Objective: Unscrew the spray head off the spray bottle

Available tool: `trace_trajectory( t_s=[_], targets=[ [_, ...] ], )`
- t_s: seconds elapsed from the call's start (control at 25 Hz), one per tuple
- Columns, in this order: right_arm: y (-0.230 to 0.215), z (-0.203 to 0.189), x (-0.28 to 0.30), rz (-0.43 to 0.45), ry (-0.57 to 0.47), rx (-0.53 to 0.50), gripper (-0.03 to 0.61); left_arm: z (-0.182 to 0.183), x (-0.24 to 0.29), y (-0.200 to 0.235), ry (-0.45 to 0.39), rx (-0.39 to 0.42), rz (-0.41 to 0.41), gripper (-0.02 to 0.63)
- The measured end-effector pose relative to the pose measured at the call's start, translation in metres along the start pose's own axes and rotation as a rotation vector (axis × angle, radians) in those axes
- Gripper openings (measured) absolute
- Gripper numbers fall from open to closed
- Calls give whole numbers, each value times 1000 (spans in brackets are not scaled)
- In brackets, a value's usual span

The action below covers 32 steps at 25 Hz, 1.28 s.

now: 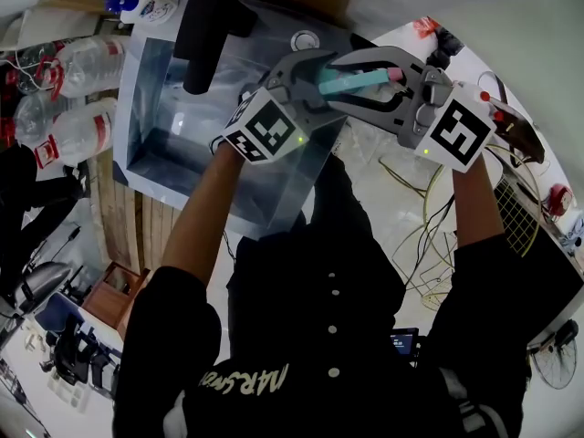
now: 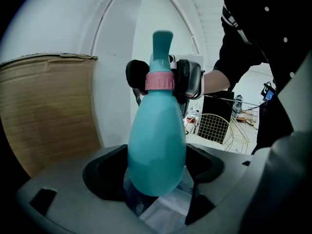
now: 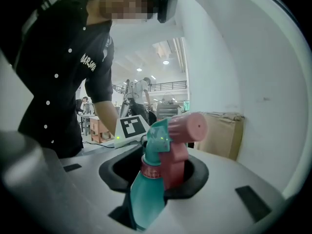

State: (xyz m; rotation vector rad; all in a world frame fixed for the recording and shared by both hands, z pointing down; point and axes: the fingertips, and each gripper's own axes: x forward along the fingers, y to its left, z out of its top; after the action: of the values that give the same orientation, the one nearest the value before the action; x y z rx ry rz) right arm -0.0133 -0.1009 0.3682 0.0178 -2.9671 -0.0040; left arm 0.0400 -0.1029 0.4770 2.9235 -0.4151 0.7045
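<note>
In the head view the spray bottle (image 1: 354,81) shows only as a teal strip at upper centre, the rest behind the left gripper (image 1: 310,85) and the right gripper (image 1: 338,82). In the left gripper view its base lies out of sight between the jaws, and the spray head (image 2: 162,45) shows only its teal back. Clear bottles (image 1: 82,67) at the head view's left edge are cut off; the clutter (image 1: 78,349) at lower left is too small to tell.

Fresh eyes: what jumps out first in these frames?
A teal spray bottle is held in mid-air between both grippers, over a metal tub. The left tongs clamp its fat body. The right tongs pinch the pink collar under the spray head.
</note>
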Motion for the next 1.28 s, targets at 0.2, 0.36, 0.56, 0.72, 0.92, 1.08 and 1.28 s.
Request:
trace_trajectory(
  t_s=[0.2,0.36,0.56,0.72,0.92,1.08,1.28],
  targets=[
    [-1,2,0,-24,-11,4,163,0,0,0,1,-4,4,383],
    [-1,-1,-1,-31,17,-18,160,0,0,0,0,-5,2,383],
    [2,0,1,34,0,-13,158,-1,-1,0,-2,1,-16,383],
    [3,3,0,105,-29,0,158,1,-1,0,-14,7,-32,383],
    [5,4,1,115,-36,1,158,3,-2,-3,-15,41,-88,383],
    [5,5,1,147,-65,26,158,0,-2,-5,-27,59,-146,383],
    [5,6,0,148,-82,28,158,-1,-3,-6,-16,69,-183,383]
  ],
)
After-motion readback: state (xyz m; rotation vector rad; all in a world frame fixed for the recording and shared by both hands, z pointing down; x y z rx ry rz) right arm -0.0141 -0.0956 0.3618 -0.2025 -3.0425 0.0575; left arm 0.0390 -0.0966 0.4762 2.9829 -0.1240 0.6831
